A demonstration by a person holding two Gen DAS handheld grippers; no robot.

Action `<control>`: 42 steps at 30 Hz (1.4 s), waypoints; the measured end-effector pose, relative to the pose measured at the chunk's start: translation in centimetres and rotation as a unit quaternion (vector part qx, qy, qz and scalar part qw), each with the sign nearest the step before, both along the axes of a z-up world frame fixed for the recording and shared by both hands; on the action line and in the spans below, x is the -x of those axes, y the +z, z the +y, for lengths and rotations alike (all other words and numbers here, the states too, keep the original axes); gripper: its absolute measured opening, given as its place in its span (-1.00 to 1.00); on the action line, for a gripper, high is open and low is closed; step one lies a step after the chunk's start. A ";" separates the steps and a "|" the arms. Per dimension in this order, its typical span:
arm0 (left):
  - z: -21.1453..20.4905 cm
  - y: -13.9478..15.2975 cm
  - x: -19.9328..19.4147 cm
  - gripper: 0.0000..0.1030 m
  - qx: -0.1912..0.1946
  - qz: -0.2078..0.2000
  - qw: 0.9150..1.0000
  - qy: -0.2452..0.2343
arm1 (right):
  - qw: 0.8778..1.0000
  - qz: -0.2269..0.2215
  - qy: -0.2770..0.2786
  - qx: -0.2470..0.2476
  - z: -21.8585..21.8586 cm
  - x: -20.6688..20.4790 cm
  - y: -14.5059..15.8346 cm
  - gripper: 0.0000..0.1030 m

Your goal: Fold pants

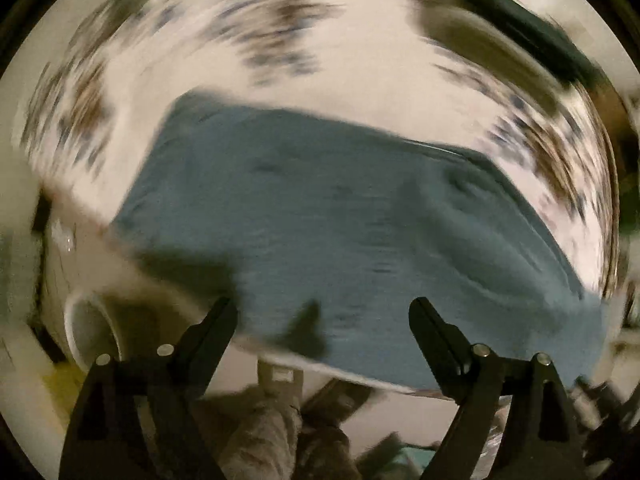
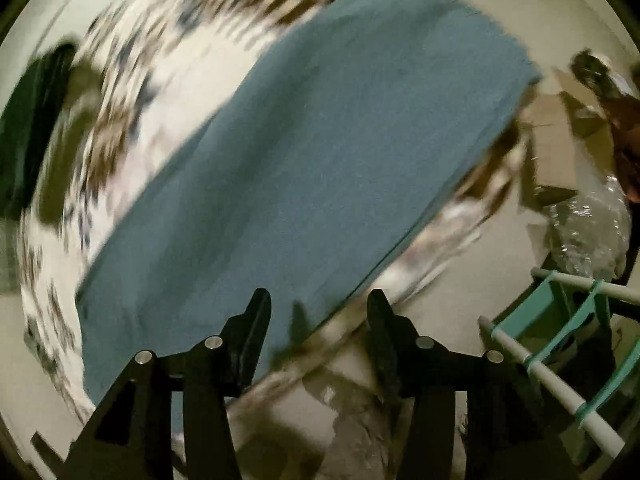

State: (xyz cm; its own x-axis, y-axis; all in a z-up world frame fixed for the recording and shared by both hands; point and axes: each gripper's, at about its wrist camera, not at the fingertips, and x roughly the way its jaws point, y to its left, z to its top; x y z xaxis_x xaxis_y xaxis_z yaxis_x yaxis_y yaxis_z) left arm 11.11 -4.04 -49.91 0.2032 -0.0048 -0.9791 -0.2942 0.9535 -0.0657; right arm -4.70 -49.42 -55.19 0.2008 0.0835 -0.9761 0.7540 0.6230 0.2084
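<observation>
The blue pants (image 1: 320, 208) lie flat on a white bedcover with a brown and blue pattern (image 1: 280, 40). In the left wrist view they spread wide, with a crease ridge at the right. My left gripper (image 1: 323, 308) is open and empty, just above the pants' near edge. In the right wrist view the pants (image 2: 320, 152) run as a long folded band from lower left to upper right. My right gripper (image 2: 318, 300) is open and empty over the band's near edge. Both views are motion-blurred.
A white round tub (image 1: 92, 332) stands on the floor at lower left. Cardboard boxes (image 2: 556, 148) and clear plastic wrap (image 2: 588, 224) lie beside the bed at right. A teal and white rack (image 2: 560, 340) stands at lower right. A dark cloth (image 2: 28, 128) lies at the far left.
</observation>
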 end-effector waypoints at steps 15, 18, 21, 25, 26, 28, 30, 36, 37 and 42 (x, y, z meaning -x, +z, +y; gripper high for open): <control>-27.5 -3.8 -8.7 0.70 -0.031 -0.004 0.982 -0.187 | 0.983 -0.008 -0.164 0.080 -24.8 0.0 -1.6 0.02; -30.5 -4.5 -8.9 0.70 -0.032 0.002 0.978 -0.206 | 0.984 0.021 -0.171 0.038 -27.9 -0.6 -5.3 0.02; -32.3 -4.7 -8.9 0.70 -0.036 0.001 0.975 -0.221 | 0.984 0.001 -0.177 0.022 -28.9 -0.7 -6.4 -0.35; -32.9 -4.9 -8.7 0.70 -0.035 0.016 0.974 -0.223 | 0.986 -0.021 -0.139 0.089 -27.9 -1.3 -3.7 -0.84; -33.0 -4.9 -8.6 0.70 -0.033 0.018 0.974 -0.222 | 0.986 -0.026 -0.134 0.098 -27.7 -1.3 -2.9 -0.85; -32.9 -4.7 -8.4 0.70 -0.033 0.021 0.974 -0.221 | 0.984 -0.039 -0.134 0.110 -27.2 -0.8 -1.0 -0.86; -32.4 -4.4 -8.5 0.70 -0.032 0.022 0.976 -0.215 | 0.982 -0.043 -0.139 0.119 -27.2 -0.1 0.2 -0.86; -28.9 -4.1 -9.5 0.70 -0.031 0.021 0.981 -0.191 | 0.988 0.013 -0.122 0.090 -27.4 0.3 -2.7 -0.78; -27.9 -4.1 -9.7 0.70 -0.029 0.023 0.982 -0.188 | 0.991 0.042 -0.108 0.071 -27.4 -0.1 -3.9 -0.68; -19.9 -2.7 -9.6 0.70 -0.022 0.030 0.988 -0.152 | 0.996 0.034 -0.025 0.074 -22.9 -3.1 -1.0 0.04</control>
State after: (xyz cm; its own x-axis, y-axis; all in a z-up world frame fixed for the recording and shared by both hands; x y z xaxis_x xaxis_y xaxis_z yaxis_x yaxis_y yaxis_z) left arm 20.71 -23.98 -52.65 0.1397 -0.0135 -0.9901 0.0035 0.9999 -0.0131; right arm -1.64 -72.33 -56.21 0.1334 -0.0710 -0.9885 0.7943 0.6042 0.0638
